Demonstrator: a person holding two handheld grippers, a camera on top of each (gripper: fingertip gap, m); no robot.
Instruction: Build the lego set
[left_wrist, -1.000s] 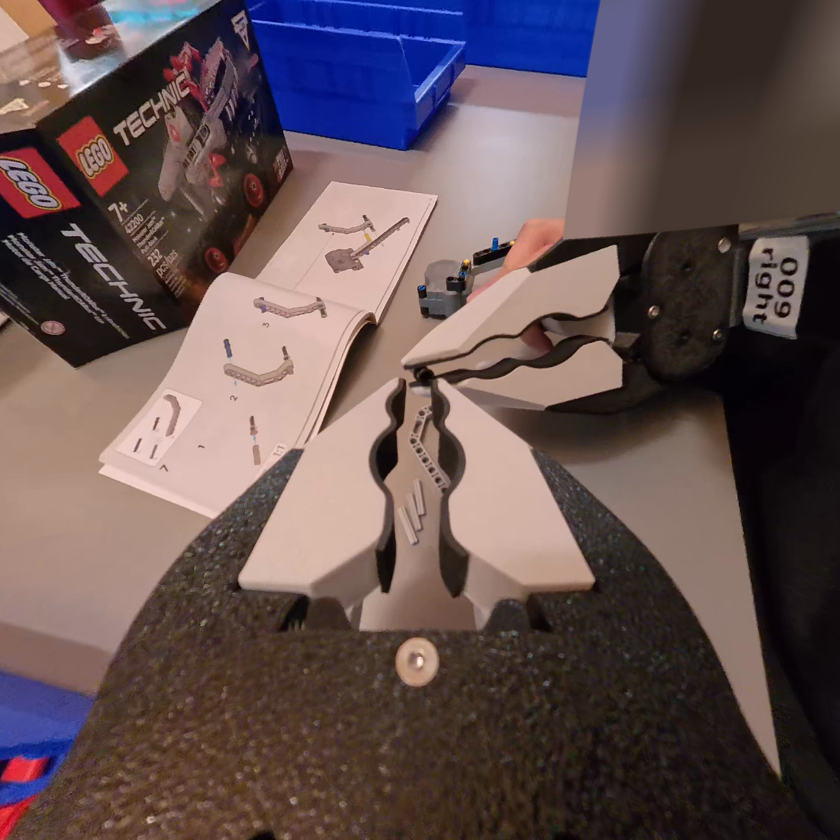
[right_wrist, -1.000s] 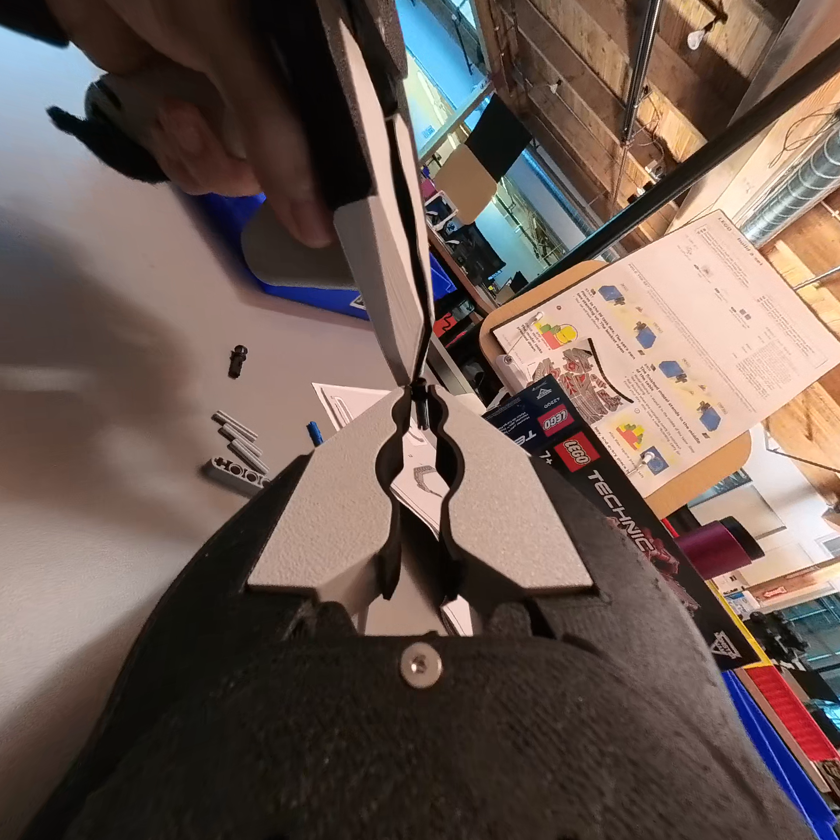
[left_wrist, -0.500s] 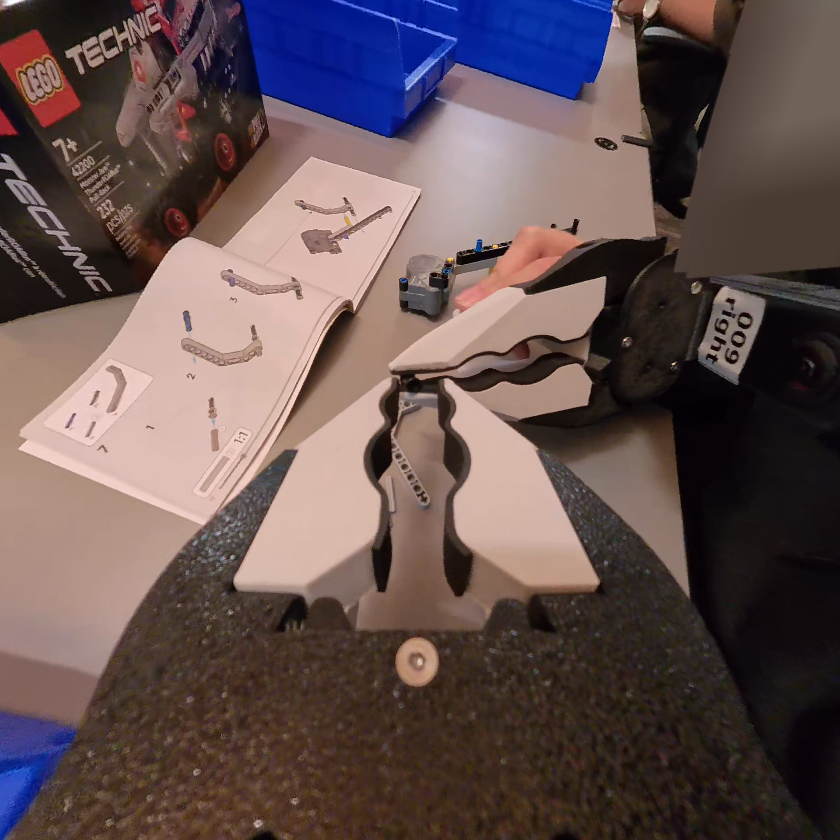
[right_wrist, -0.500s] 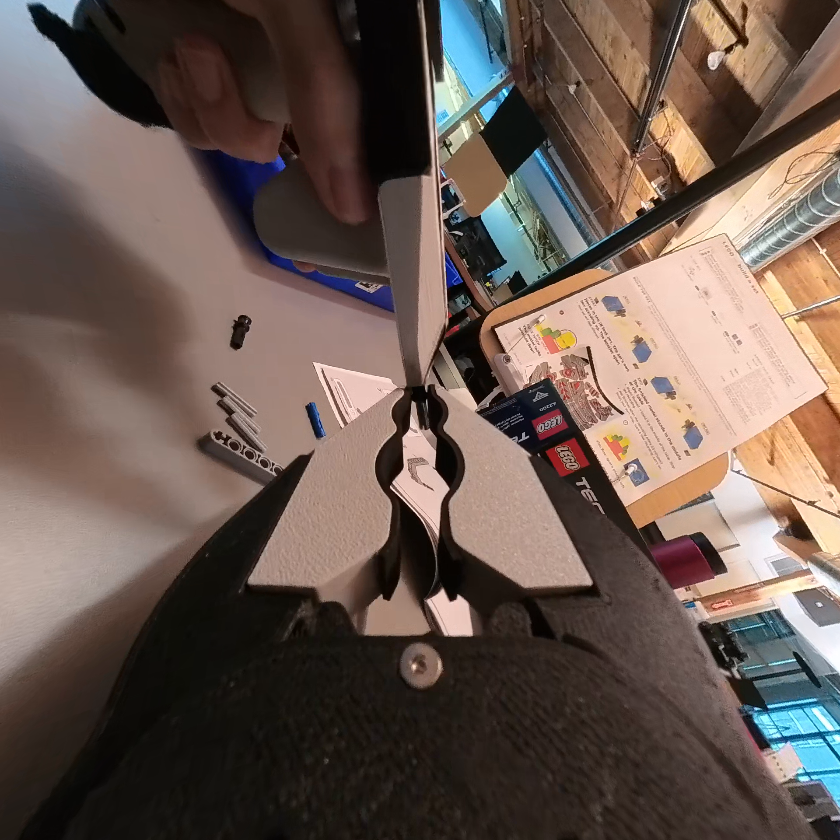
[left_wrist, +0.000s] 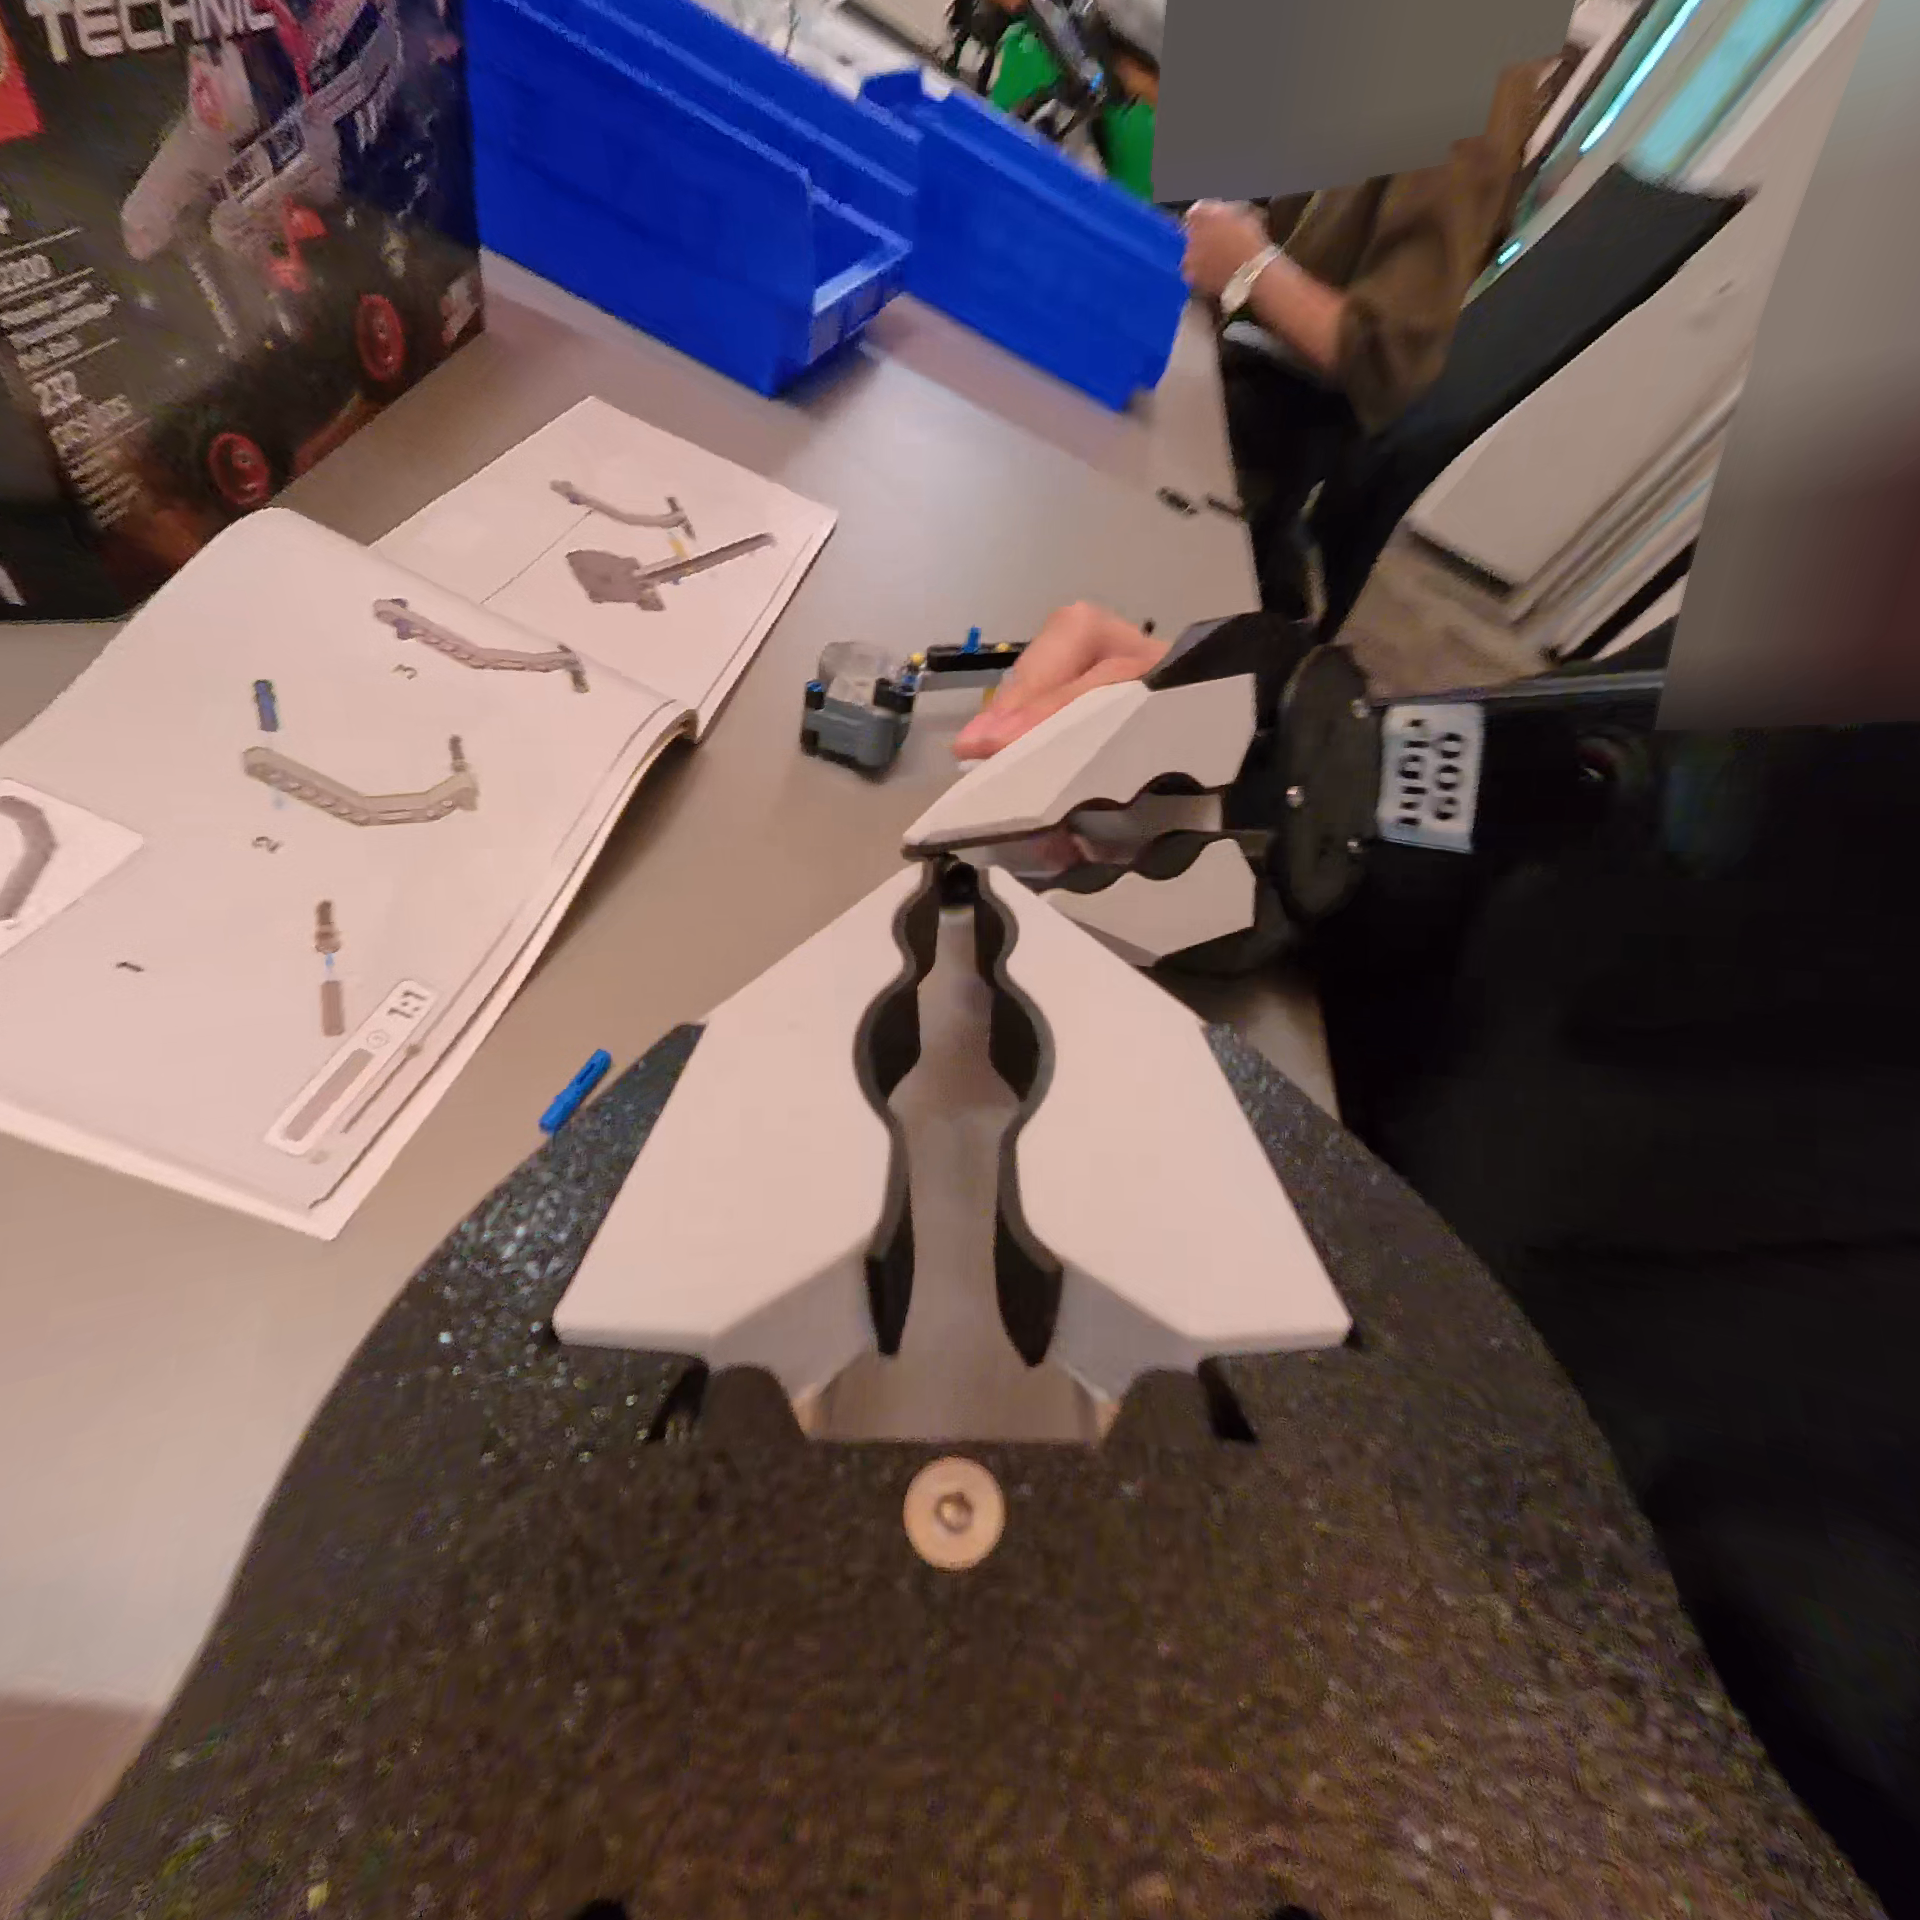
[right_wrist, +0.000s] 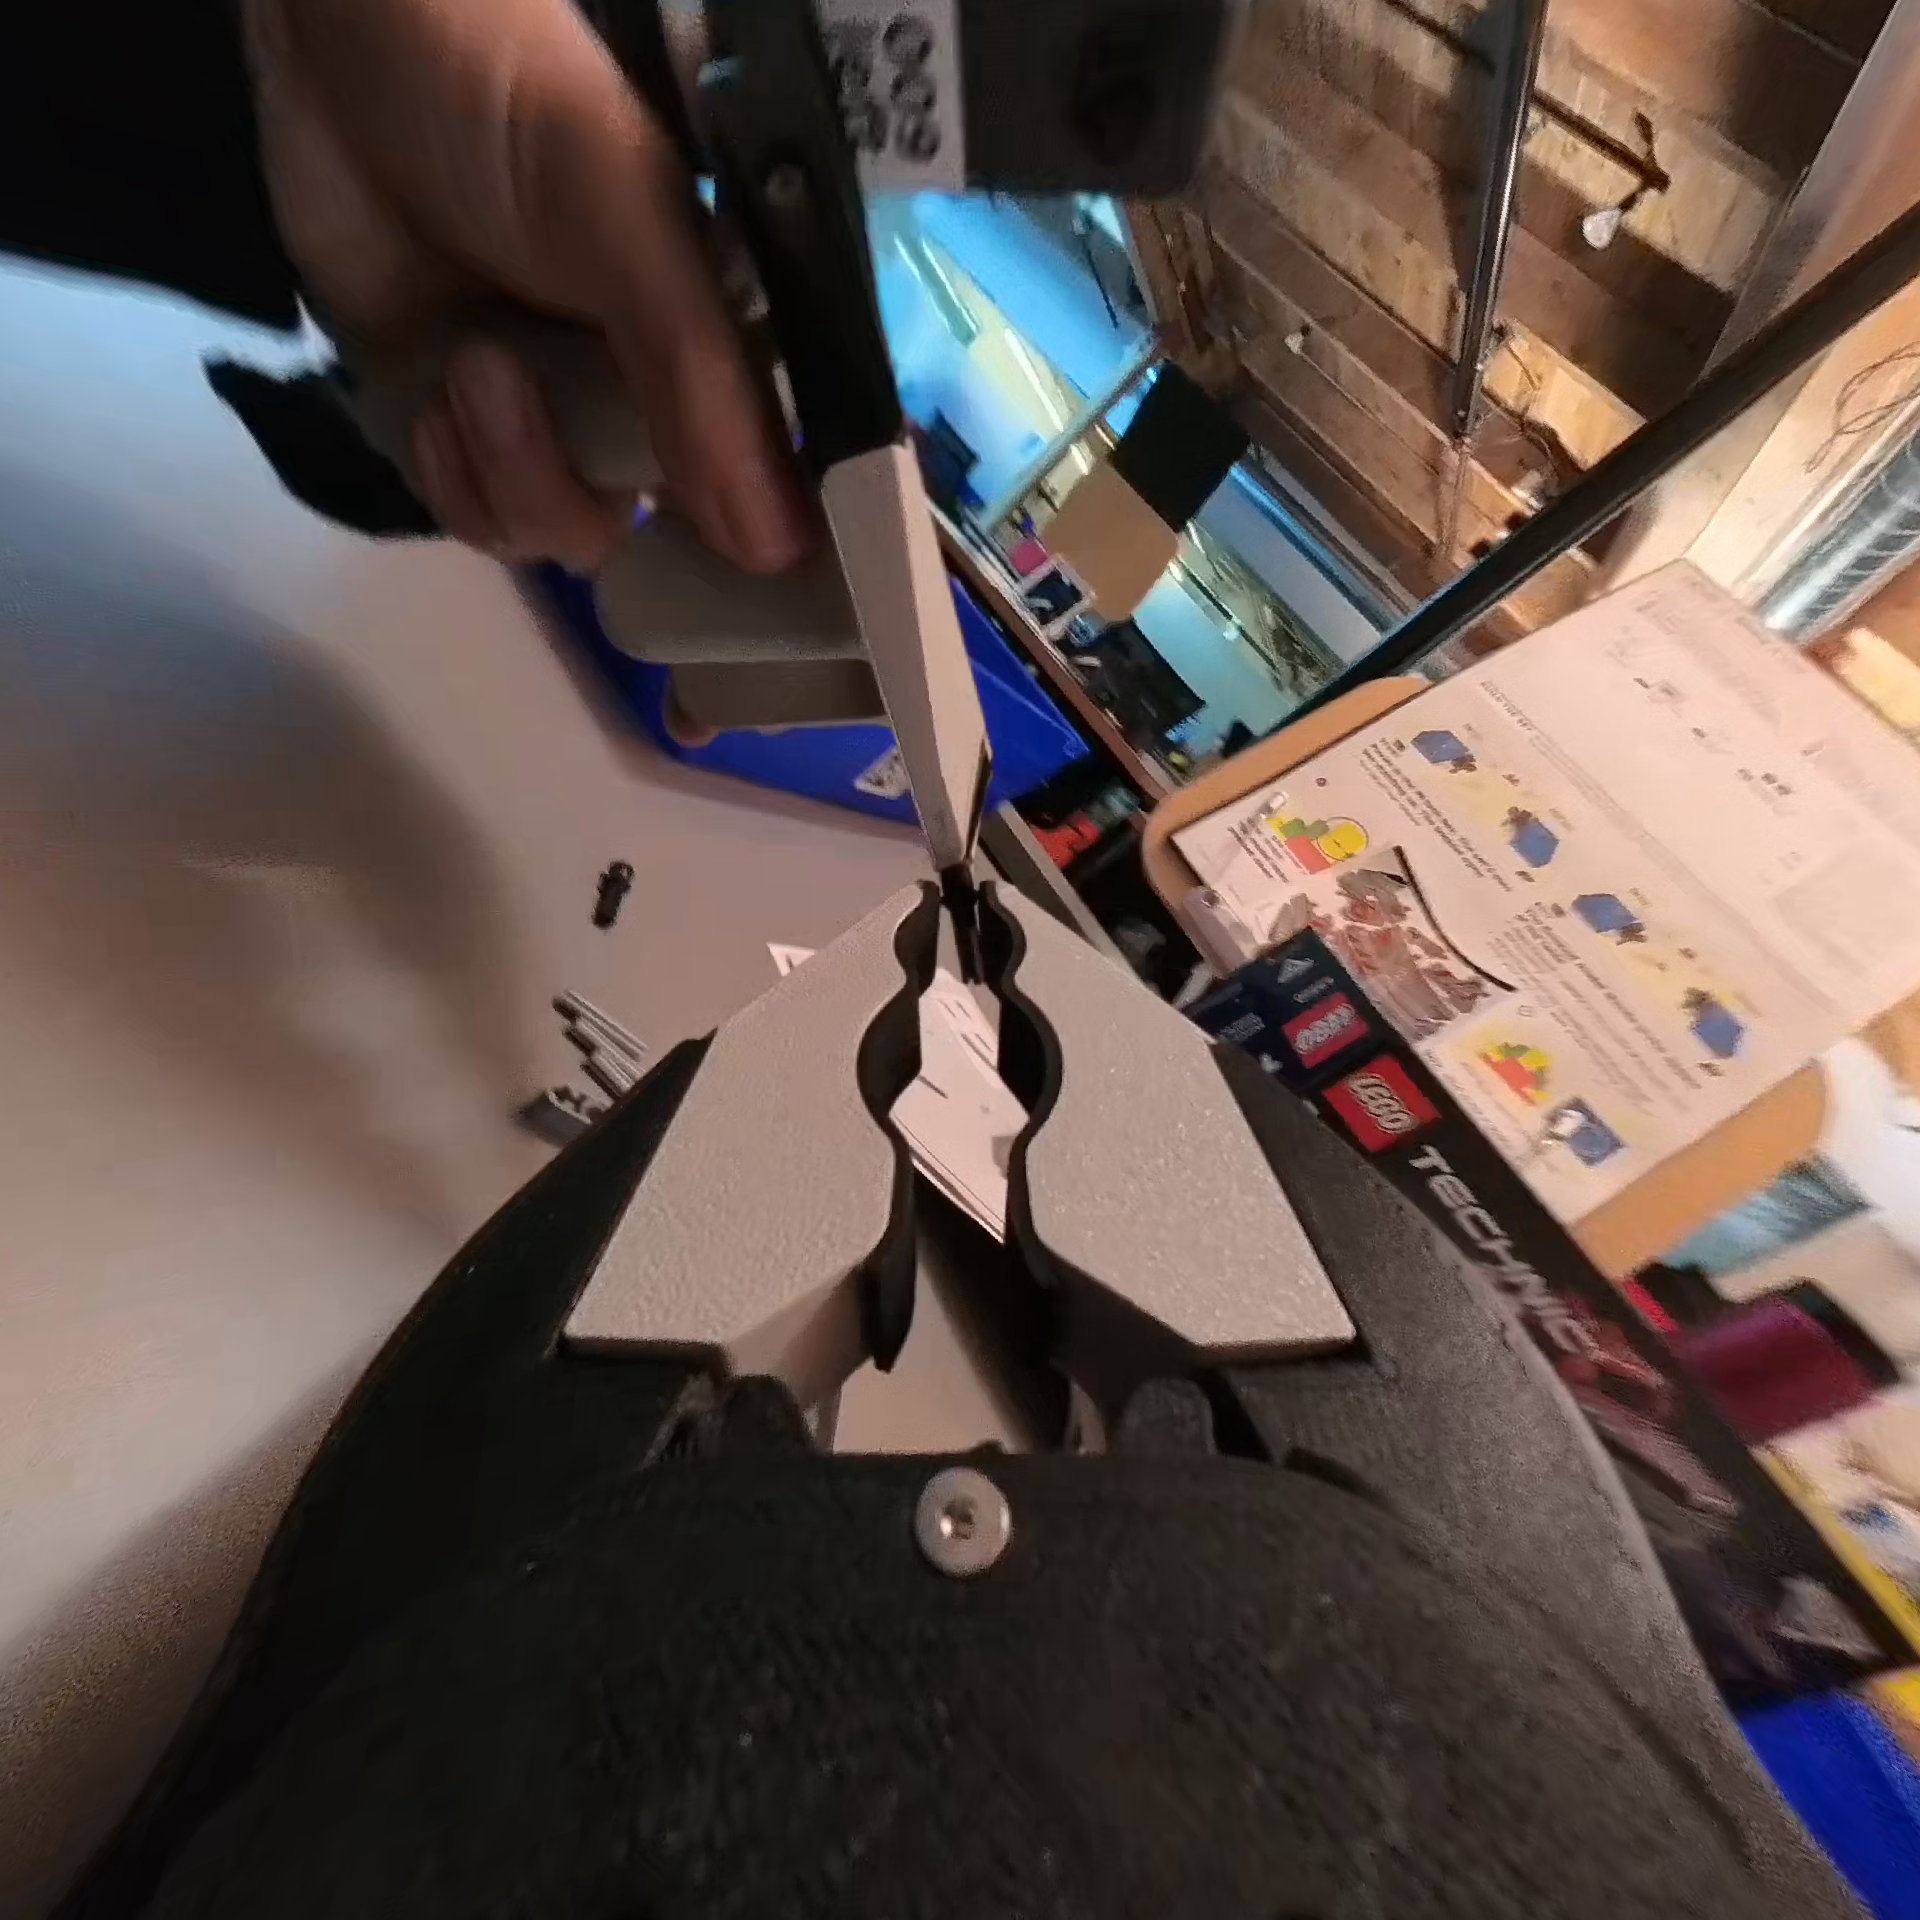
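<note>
My left gripper (left_wrist: 956, 878) and my right gripper (left_wrist: 923, 844) meet tip to tip above the grey table (left_wrist: 987, 488). Both look shut on one small black pin (left_wrist: 957, 885). In the right wrist view my right gripper (right_wrist: 961, 906) pinches that pin (right_wrist: 966, 940), and the left gripper (right_wrist: 954, 847) comes down onto it from above, held by a hand (right_wrist: 540, 260). An open instruction booklet (left_wrist: 416, 779) lies to the left. A small grey and black partial build (left_wrist: 862, 707) sits beyond the tips. A blue pin (left_wrist: 574, 1089) lies by the booklet.
The set's black box (left_wrist: 208, 260) stands at the far left, with blue bins (left_wrist: 675, 208) behind it. A seated person (left_wrist: 1351, 291) is at the back. A loose black pin (right_wrist: 613, 891) and grey rods with a beam (right_wrist: 587, 1049) lie on the table. A poster board (right_wrist: 1558, 935) stands beyond.
Both grippers have stayed tip to tip on the pin and moved together. The left view has swung right, so the grey beam and rods under its fingers no longer show.
</note>
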